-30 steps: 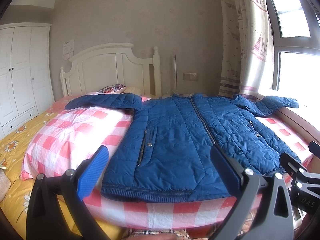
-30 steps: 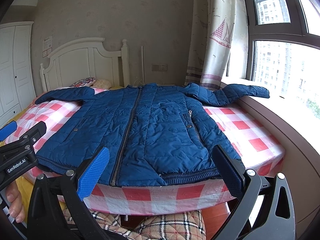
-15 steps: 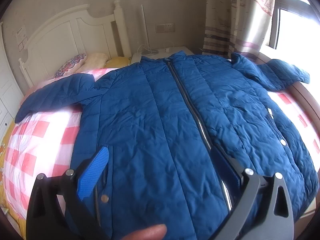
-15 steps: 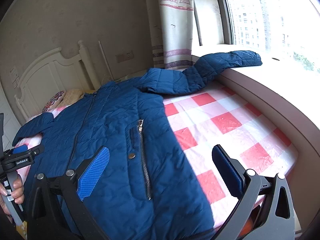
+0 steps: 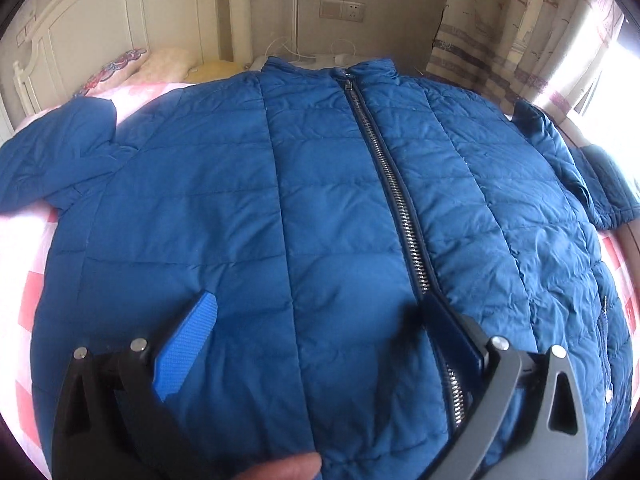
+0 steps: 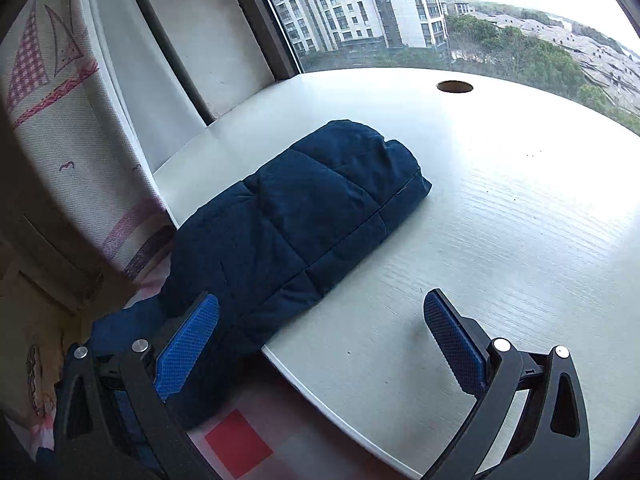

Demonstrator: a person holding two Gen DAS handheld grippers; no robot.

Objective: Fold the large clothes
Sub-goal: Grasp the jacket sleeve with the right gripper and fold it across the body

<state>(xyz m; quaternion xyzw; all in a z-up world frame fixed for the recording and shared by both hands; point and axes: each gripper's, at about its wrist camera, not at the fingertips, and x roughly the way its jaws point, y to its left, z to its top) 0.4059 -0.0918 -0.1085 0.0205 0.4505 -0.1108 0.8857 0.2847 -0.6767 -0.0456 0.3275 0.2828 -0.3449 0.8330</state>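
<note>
Right wrist: spread right hand-held gripper beside sleeve crossing sill edge; left hand-held gripper released.

Quilted matt cloth jacket with metal zipper; smooth, faintly grained glossy windowsill.

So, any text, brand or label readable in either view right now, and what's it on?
None can be read.
Jacket: no tag or logo shows.
Headboard: a small pale sticker at its left edge, too blurred to read.
Wall socket: no markings legible.
Curtain: sailboat pictures only, no words.
Left and right fingers: no lettering in view.
</note>
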